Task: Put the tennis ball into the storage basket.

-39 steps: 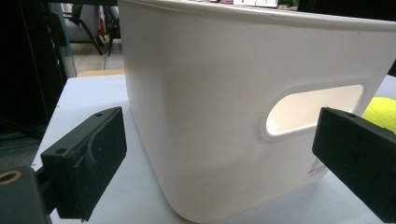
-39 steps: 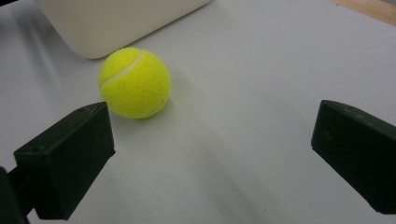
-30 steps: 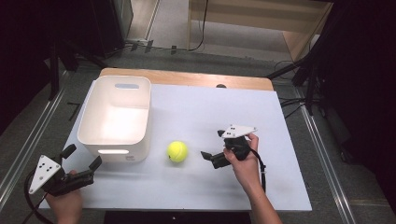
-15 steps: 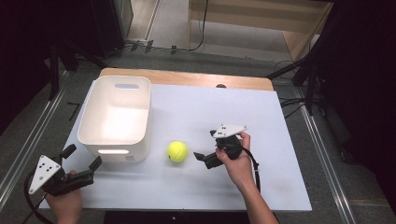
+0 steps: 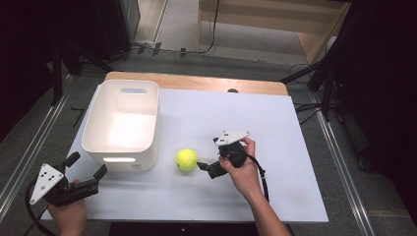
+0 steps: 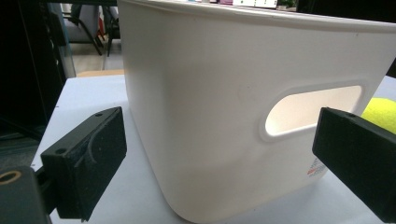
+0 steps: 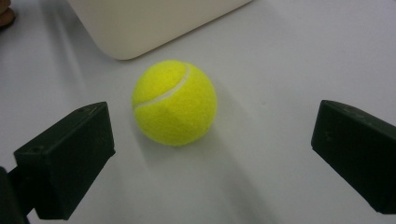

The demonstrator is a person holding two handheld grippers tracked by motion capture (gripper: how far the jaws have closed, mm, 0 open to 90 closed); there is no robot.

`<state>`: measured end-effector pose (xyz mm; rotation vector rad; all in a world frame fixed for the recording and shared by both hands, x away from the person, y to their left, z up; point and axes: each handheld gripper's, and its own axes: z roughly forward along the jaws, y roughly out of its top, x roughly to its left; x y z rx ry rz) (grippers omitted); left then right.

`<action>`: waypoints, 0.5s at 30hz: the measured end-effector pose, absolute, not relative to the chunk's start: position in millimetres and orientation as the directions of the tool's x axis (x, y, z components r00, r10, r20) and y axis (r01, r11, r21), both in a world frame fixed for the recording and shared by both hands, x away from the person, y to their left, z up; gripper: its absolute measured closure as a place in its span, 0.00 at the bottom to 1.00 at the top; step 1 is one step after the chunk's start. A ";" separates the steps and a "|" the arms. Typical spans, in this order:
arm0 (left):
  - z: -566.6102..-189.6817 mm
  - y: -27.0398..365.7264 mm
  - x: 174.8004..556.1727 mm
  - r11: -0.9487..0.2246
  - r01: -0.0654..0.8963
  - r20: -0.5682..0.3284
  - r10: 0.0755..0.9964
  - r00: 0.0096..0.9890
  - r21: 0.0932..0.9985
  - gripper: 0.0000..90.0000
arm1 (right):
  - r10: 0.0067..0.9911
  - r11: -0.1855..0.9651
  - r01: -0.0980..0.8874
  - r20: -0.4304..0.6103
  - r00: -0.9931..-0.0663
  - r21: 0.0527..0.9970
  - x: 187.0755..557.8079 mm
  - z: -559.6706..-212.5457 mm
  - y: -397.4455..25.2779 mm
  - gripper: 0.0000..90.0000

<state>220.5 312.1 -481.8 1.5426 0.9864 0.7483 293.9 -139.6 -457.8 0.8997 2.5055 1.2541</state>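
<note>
A yellow tennis ball [image 5: 187,159] lies on the white table, just right of the white bin's front corner. My right gripper [image 5: 209,155] is open, just right of the ball and pointing at it. In the right gripper view the ball [image 7: 175,102] sits a short way ahead of the two black jaws, slightly left of centre, touching neither. My left gripper [image 5: 87,165] is open at the table's front left, facing the bin's [image 6: 210,116] near wall and its handle slot [image 6: 313,109]. A sliver of the ball [image 6: 380,112] shows past the bin.
The white bin [image 5: 96,116] stands at the left of the table and looks empty inside. A wooden strip [image 5: 196,82] runs along the table's far edge. Bare table surface [image 5: 275,123] stretches right of the ball and behind it.
My right gripper has moved left toward the ball, closing most of the gap. The left gripper and the ball have not moved.
</note>
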 end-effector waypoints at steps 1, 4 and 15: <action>-481.8 311.9 220.4 -0.048 0.196 -0.047 0.891 0.452 0.979 0.03 | 0.596 0.459 0.428 0.088 -0.798 0.778 294.4 -457.7 -137.9 0.00; -481.8 312.0 220.4 -0.050 0.196 -0.046 0.890 0.454 0.979 0.03 | 0.589 0.464 0.427 0.090 -0.803 0.776 295.5 -457.5 -134.3 0.00; -481.8 311.8 220.6 -0.052 0.195 -0.043 0.890 0.454 0.979 0.03 | 0.563 0.494 0.429 0.098 -0.821 0.756 299.3 -463.3 -119.7 0.00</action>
